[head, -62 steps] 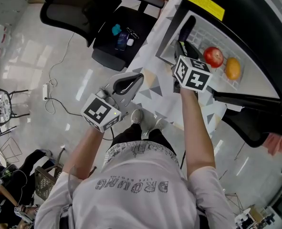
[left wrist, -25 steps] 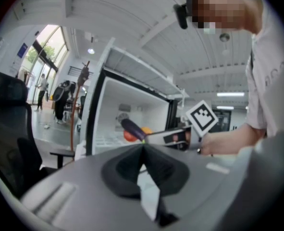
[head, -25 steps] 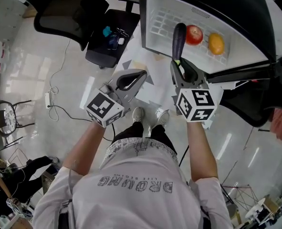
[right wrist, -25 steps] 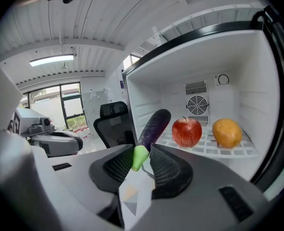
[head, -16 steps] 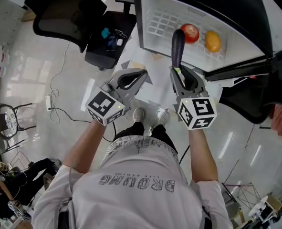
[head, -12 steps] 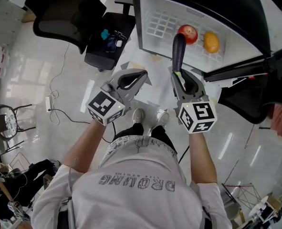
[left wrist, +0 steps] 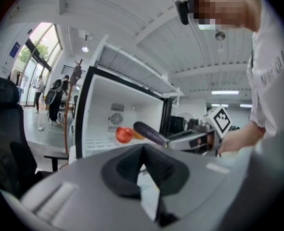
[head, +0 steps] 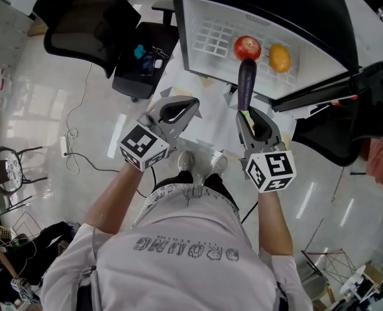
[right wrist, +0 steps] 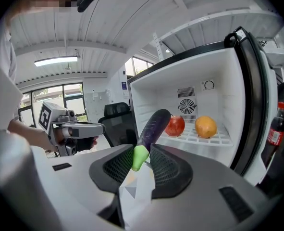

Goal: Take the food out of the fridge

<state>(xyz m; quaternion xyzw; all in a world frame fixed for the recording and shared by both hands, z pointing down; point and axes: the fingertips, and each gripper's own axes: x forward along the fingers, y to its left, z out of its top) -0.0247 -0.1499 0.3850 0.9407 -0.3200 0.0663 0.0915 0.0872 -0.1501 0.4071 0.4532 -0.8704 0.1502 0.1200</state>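
Observation:
The fridge stands open with its door swung to the right. On its white wire shelf lie a red apple and an orange. My right gripper is shut on the green stem end of a dark purple eggplant, which points up toward the fridge and hangs just outside its opening. The right gripper view shows the eggplant between the pads of the right gripper, with the apple and orange behind it. My left gripper is shut and empty, left of the right one.
A table with a triangle-patterned cloth lies under both grippers. Black office chairs stand at the left, one seat carrying small items. A cola bottle sits in the fridge door. People stand far off.
My right gripper has drawn the eggplant back out of the fridge, away from the shelf and toward the person. The left gripper has hardly moved.

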